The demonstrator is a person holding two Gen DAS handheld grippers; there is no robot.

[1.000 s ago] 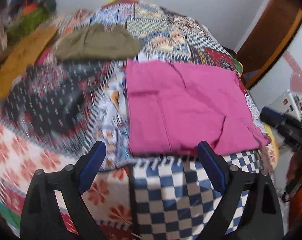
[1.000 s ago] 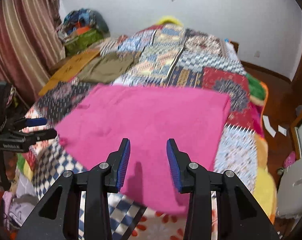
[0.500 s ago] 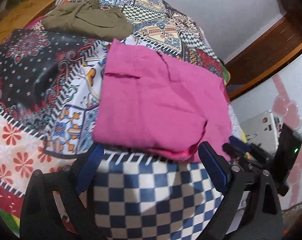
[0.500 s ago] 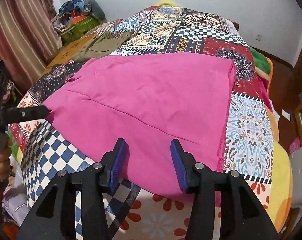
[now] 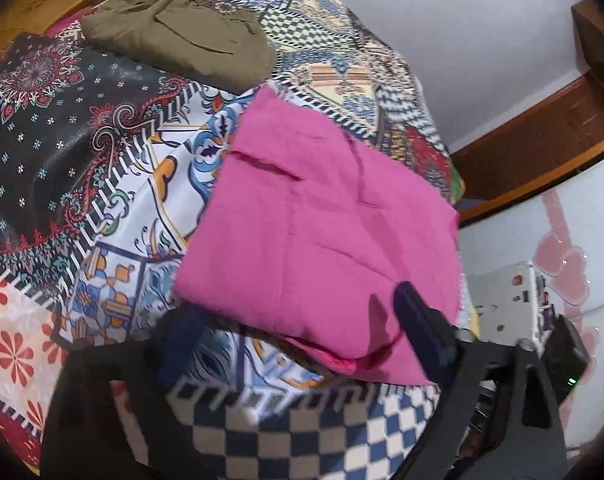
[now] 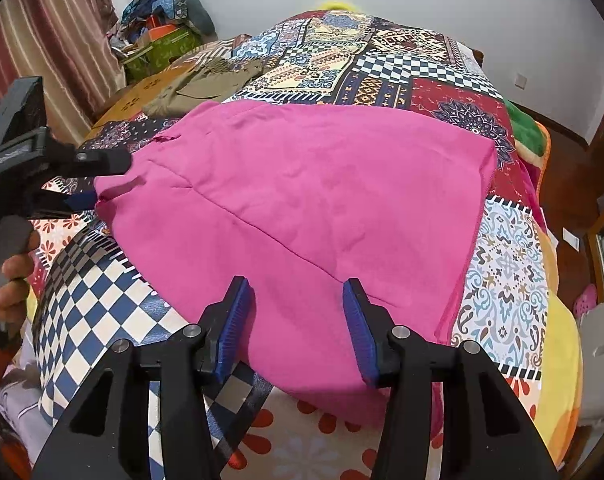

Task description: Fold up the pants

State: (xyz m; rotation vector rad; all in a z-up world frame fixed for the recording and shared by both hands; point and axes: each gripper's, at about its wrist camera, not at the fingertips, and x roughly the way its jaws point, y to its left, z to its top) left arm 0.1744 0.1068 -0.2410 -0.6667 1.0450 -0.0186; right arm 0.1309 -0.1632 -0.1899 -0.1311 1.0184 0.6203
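the pink pants (image 6: 309,208) lie folded flat, soft and creased, on your patchwork quilt (image 6: 509,264). your left gripper (image 5: 298,332) is closing around their near corner — not yet pinching. your right gripper (image 6: 298,320) hovers half-open over the hem, empty. olive pants (image 5: 182,36) lie beyond.

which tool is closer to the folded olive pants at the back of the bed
Left. The left tool sits at the pink pants' left corner, on the olive pants' side. The right tool is at the pink pants' near edge, farther off.
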